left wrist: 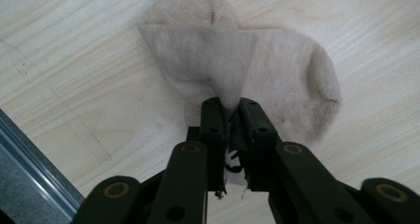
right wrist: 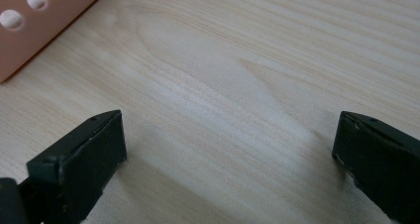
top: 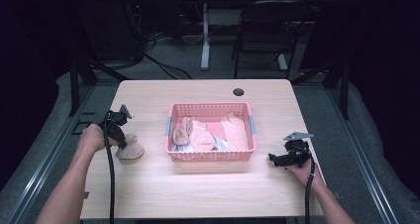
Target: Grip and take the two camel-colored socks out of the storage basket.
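Beige sock [top: 130, 150] lying bunched on the tabletop [top: 148, 194] near its left edge, well apart from the pink basket [top: 211, 155] at the centre. Left tongs [top: 122, 142] down on the sock, nearly pressed together and pinching a fold of the fabric; in the left gripper view that fold [left wrist: 231, 101] pulled up to a point between the jaws, the rest of the sock [left wrist: 292, 85] spread flat on the wood beyond. Metal rail of the tabletop's edge [left wrist: 34, 169] close by at the lower left of that view, so little room on that side. Bare wood between sock and basket, and a broad open strip along the near edge.

Right tongs [top: 275, 159] low over the tabletop just right of the basket's near corner, pointing toward it, spread wide with nothing between the jaws. In the right gripper view, plain wood [right wrist: 223, 110] between them and a corner of the perforated basket wall [right wrist: 39, 26] at the upper left, near but not touching.

Basket upright, lattice-sided, holding several more beige and peach socks [top: 198, 135] heaped at left and centre, one long piece [top: 234, 133] flat along the right, a scrap of white [top: 221, 144] among them. Small dark grommet hole [top: 238, 91] in the tabletop behind the basket, toward the far edge.
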{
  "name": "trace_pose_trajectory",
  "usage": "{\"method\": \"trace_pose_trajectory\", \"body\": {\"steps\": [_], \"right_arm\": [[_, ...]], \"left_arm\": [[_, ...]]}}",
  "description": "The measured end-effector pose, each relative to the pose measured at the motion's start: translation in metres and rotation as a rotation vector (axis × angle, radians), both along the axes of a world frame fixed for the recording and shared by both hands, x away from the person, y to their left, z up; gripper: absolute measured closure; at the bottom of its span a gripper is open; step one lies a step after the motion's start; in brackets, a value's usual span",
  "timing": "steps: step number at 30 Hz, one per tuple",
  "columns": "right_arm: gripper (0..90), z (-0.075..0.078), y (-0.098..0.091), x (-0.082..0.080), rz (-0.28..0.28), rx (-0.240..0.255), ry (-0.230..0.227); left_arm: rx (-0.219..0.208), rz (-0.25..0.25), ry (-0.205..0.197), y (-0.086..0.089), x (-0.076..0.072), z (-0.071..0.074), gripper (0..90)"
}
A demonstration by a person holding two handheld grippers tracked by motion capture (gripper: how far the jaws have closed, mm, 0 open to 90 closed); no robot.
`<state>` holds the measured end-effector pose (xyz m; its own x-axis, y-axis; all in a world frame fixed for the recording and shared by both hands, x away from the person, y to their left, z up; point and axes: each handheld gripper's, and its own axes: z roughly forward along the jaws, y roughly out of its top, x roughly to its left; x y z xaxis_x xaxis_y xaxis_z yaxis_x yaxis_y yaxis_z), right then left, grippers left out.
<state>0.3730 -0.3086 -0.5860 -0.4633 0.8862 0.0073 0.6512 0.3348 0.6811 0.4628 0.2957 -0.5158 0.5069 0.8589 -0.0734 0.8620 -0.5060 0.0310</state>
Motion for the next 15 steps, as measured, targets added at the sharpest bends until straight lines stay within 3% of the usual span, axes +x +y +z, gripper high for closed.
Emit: {"method": "trace_pose_trajectory", "body": {"steps": [7, 8, 9, 15], "right_arm": [[0.0, 0.0, 0.0, 0.0, 0.0, -0.001, 0.0], [0.0, 0.0, 0.0, 0.0, 0.0, 0.0, 0.0], [0.0, 0.0, 0.0, 0.0, 0.0, 0.0, 0.0], [0.0, 0.0, 0.0, 0.0, 0.0, 0.0, 0.0]], "left_arm": [[-0.017, 0.03, -0.038, 0.004, -0.003, 0.016, 50.3], [-0.022, 0.031, -0.039, 0.004, -0.003, 0.019, 43.0], [-0.032, 0.037, -0.058, 0.005, -0.004, 0.026, 29.4], [-0.058, 0.044, -0.094, 0.007, -0.006, 0.048, 11.9]]}}
